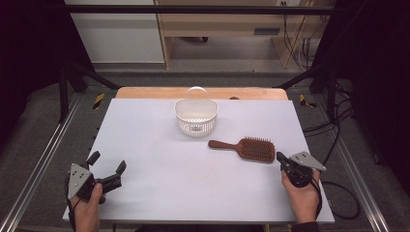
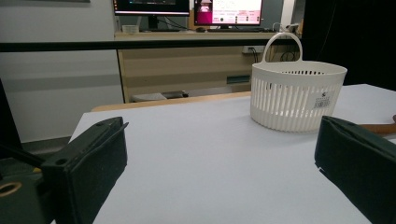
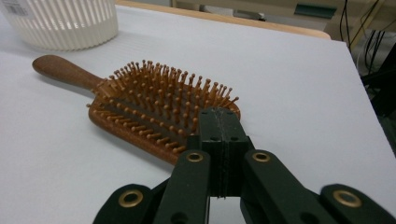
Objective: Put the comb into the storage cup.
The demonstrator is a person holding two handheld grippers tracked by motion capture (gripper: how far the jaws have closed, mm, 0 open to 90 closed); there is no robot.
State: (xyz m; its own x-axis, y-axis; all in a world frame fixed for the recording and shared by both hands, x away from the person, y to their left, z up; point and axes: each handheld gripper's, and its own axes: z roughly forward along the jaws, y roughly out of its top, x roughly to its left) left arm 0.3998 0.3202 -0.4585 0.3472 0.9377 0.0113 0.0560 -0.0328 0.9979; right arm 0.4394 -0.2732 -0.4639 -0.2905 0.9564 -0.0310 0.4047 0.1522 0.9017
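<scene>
This looks like a lab or test room. Around the white table (image 1: 159,188) stands a black metal frame (image 1: 193,9) with dark curtains; beyond the table are a pale wood desk (image 2: 187,65) bearing lit monitors (image 2: 227,11), and loose cables (image 1: 300,48) on grey carpet.

my high view looks forward and down from above my side of the table (image 1: 159,193), far enough back to take in the whole top. my left gripper view sits low near the surface, facing level across it toward the white basket (image 2: 297,95) and the desks beyond. my right gripper view rides close, angled down on the hairbrush (image 3: 154,109). all three views share the basket, brush and tabletop.
</scene>
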